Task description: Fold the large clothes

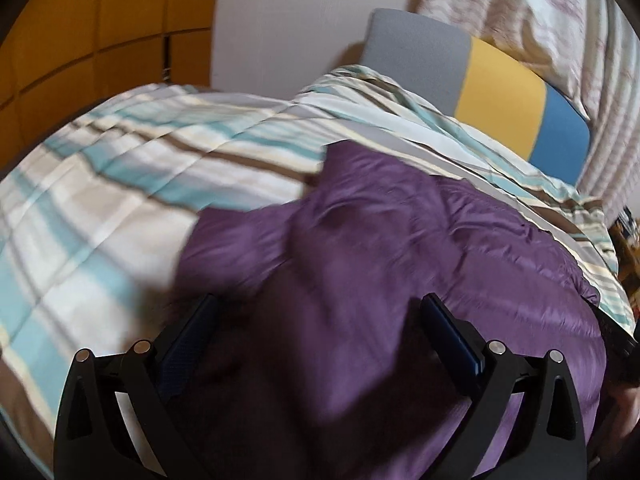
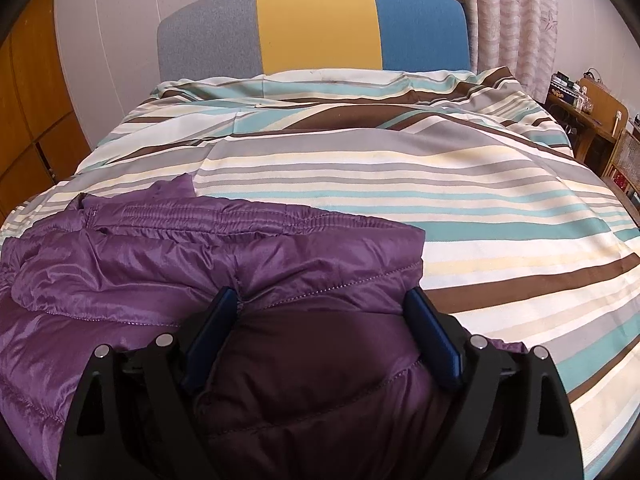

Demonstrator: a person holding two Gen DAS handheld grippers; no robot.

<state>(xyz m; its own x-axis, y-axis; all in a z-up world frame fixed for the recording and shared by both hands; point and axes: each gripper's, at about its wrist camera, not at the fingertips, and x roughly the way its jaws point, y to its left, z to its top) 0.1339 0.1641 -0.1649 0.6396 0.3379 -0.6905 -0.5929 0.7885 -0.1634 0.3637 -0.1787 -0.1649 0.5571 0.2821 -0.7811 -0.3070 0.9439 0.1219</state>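
Observation:
A purple quilted jacket (image 1: 360, 248) lies on a striped bedspread (image 1: 120, 168). In the left wrist view the picture is blurred; my left gripper (image 1: 320, 304) is open, its fingers spread over the jacket's dark fabric. In the right wrist view the jacket (image 2: 160, 264) lies at the near left of the bedspread (image 2: 440, 200), its elastic hem toward the headboard. My right gripper (image 2: 320, 300) is open with a bulge of the jacket between its fingers; the blue pads (image 2: 432, 332) stand apart on either side of the fabric.
A grey, yellow and blue headboard (image 2: 316, 24) stands at the far end of the bed. Wooden cabinets (image 2: 28, 100) are on the left, curtains (image 2: 520, 20) behind, and a wooden shelf with small items (image 2: 592, 108) on the right.

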